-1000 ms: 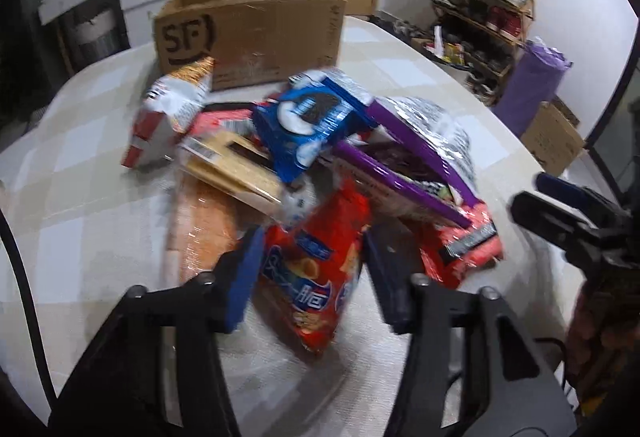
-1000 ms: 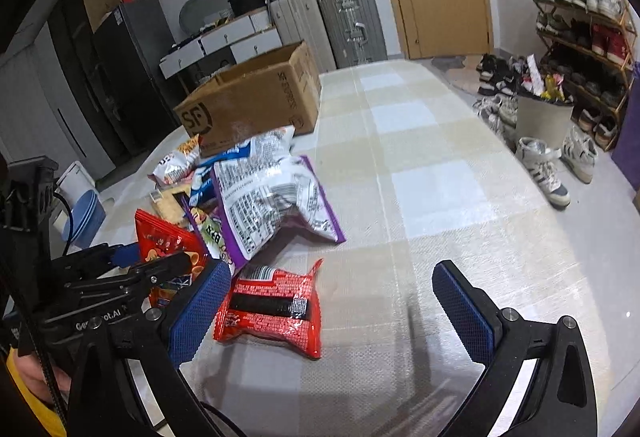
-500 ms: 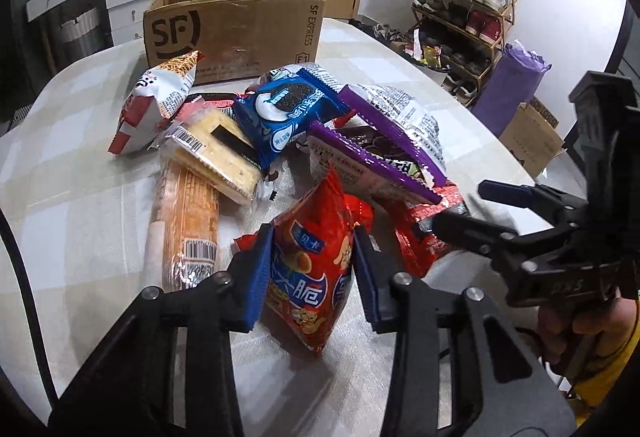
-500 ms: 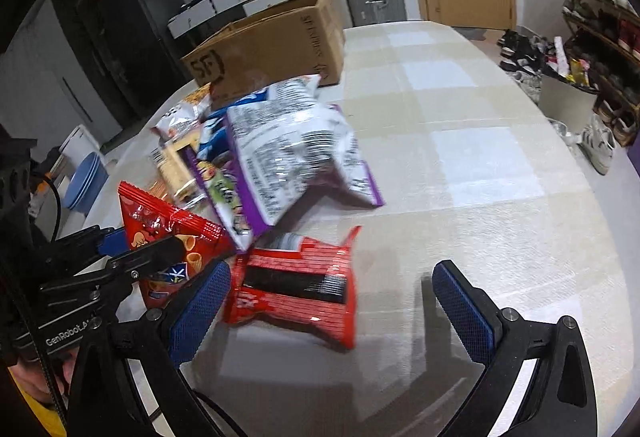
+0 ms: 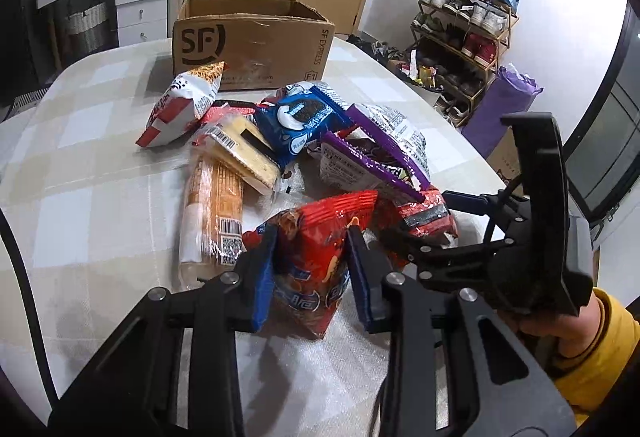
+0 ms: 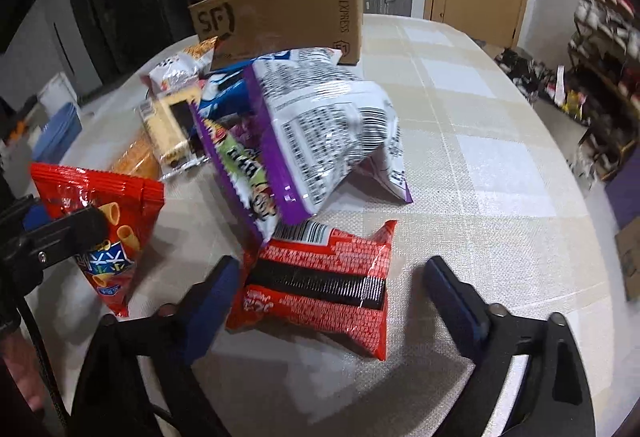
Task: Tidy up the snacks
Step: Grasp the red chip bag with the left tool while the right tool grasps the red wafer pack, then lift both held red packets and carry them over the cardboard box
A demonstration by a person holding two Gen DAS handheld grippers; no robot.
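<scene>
A crinkled red foil snack bag with a blue label stands upright near the front edge of the checked tabletop. The left gripper pinches it between its blue pads, jaws closing. Just to its right, a flat red-and-black wrapped packet lies between the spread fingers of the right gripper, which are closing but not touching it. Behind sit the purple-edged bags and, toward the far edge, an open brown cardboard box.
</scene>
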